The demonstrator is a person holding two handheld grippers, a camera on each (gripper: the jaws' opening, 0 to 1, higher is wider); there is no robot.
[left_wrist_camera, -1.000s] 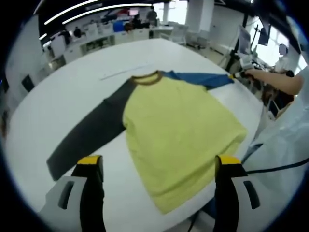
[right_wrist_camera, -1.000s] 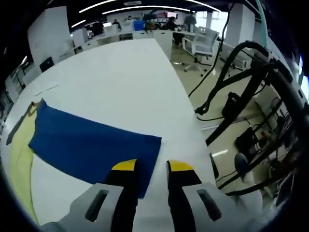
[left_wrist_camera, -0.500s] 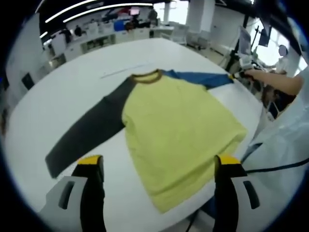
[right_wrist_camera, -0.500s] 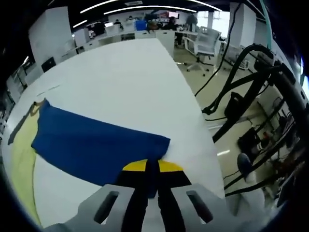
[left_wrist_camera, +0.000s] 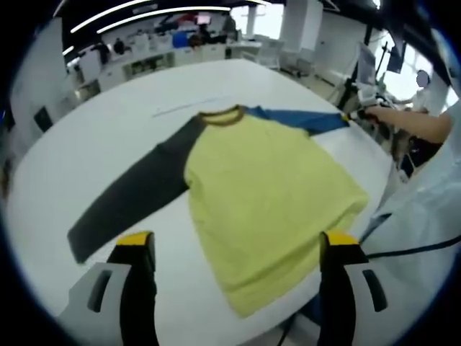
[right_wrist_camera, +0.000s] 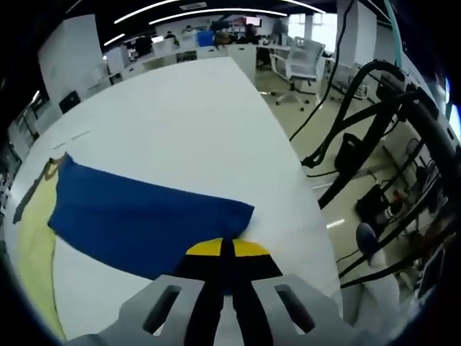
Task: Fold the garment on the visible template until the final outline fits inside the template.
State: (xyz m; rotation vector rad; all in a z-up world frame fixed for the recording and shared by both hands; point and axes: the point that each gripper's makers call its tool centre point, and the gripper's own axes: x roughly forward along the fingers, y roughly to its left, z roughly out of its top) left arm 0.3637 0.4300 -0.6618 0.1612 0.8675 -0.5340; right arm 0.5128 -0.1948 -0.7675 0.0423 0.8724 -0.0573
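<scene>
Yellow fabric is making up the body of the shirt (left_wrist_camera: 270, 202), which is lying flat on the white bench (left_wrist_camera: 108, 130) with its brown collar (left_wrist_camera: 218, 116) pointing away from the left gripper view. Its grey sleeve (left_wrist_camera: 137, 194) is stretching out to one side, reaching toward the near edge of the bench, and its blue sleeve (left_wrist_camera: 299, 119) is stretching out to the other side. The left tongs (left_wrist_camera: 238, 249) are hovering above the near hem of the shirt with their jaws spread wide, gripping nothing; their yellow tips are framing the lower part of the yellow body.

At the far end of the blue sleeve, a person's hand (left_wrist_camera: 371, 113) is holding the other tool at the cuff. In the right gripper view the right tongs (right_wrist_camera: 226, 249) are pinching the cuff end of the blue sleeve (right_wrist_camera: 144, 216), jaws drawn together on the cloth, close to the bench edge (right_wrist_camera: 302, 209). The sleeve is lying flat and running back to the yellow body (right_wrist_camera: 32, 252). Beyond the bench edge, black cables (right_wrist_camera: 360, 130) are hanging over the floor, and office chairs (right_wrist_camera: 306, 61) are standing in the background.
</scene>
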